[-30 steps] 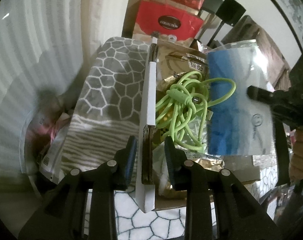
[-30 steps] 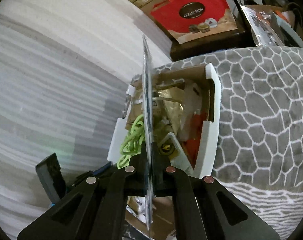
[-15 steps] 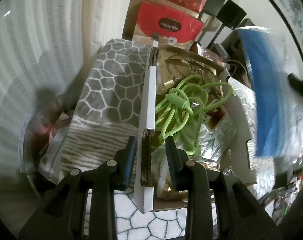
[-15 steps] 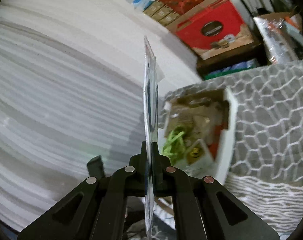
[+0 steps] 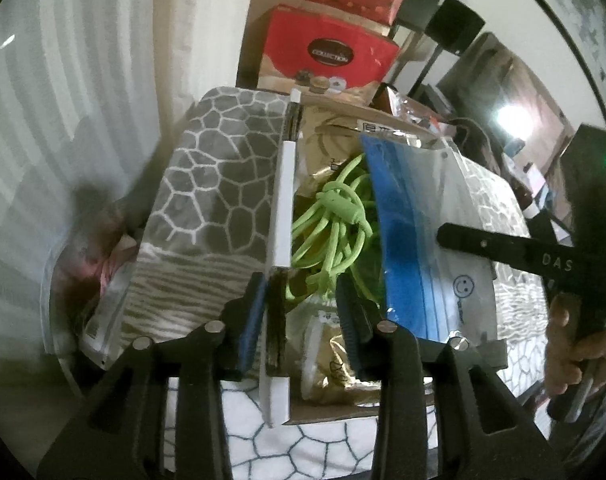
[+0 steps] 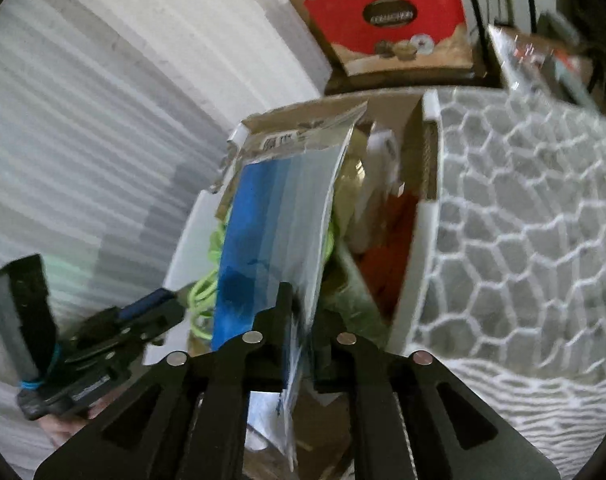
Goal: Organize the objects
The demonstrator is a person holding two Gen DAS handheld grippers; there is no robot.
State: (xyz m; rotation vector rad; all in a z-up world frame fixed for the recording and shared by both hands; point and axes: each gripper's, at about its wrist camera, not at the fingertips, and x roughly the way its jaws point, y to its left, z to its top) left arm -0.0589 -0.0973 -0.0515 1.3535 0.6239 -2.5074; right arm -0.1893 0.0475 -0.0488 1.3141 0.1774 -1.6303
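The clear plastic packet with a blue insert [image 5: 413, 236], printed with a small smiley face near its lower corner, lies tilted over the open white-rimmed cardboard box [image 5: 283, 204], its lower part down among the box's contents and its silvery top strip, which carries print too blurred to read, leaning toward the far end. The right gripper [image 6: 303, 312] has the packet's near edge between its fingers; its jaws have just been opening, and a slight gap shows on either side of the film, so the pads no longer press it. In the left wrist view one of its fingers, lettered "DAS", lies across the packet's clear face.

Beside the packet in the box lie a tangled bright green cord [image 5: 335, 224] and crinkled gold foil pouches [image 5: 327, 148], with something red deeper on the far side.

The left gripper [image 5: 301, 312] straddles the box's near white wall, its jaws having just been opening; the blue-padded fingers stand apart with the wall between them, the left pad close against it, though contact cannot be told.

The box rests on a grey cushion with a white honeycomb pattern [image 6: 515, 216]. Behind it stands a red carton marked "COLLECTION" [image 5: 329, 54].
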